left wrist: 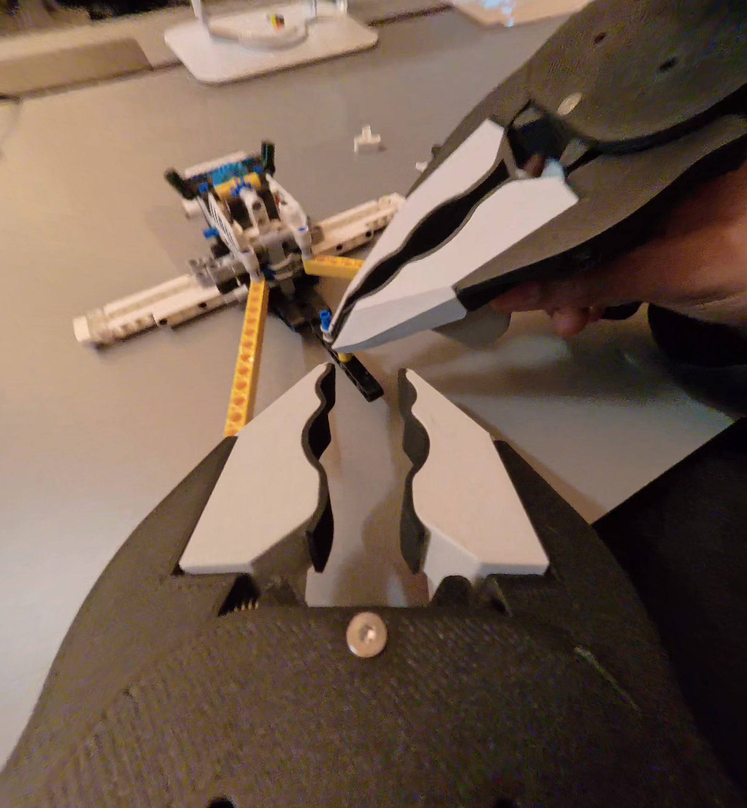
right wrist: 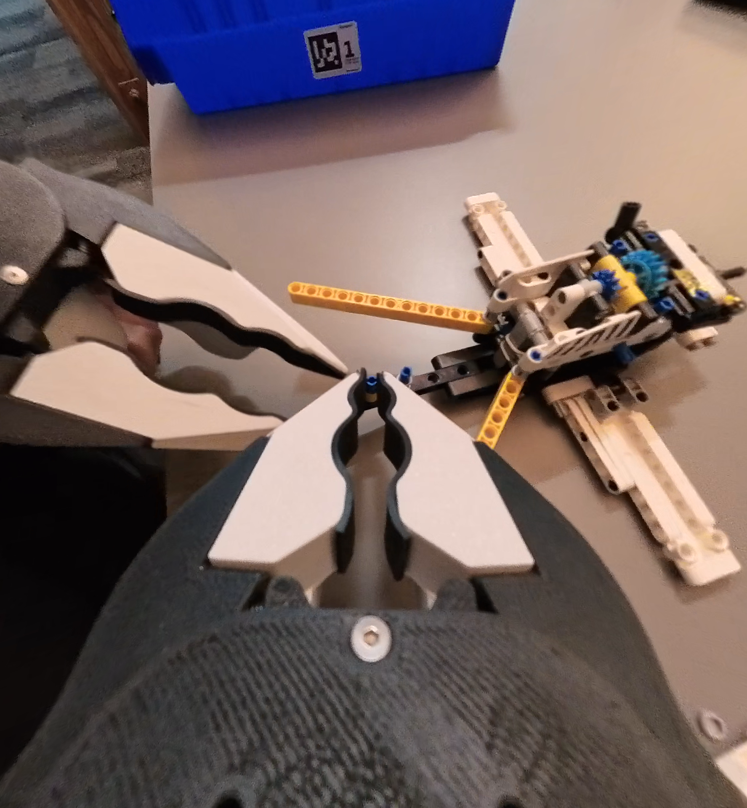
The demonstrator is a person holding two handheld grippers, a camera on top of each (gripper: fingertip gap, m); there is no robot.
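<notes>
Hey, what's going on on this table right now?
A person works two handheld grippers at a brick-built model on the grey table. The right gripper is pinched shut on a small blue pin near the model's black beam. The left gripper is open, straddling that beam's tip.

This looks like an office or a lab room: a plain grey table, a pale monitor stand at its far edge, a blue plastic bin with a marker sticker, and carpet below.
</notes>
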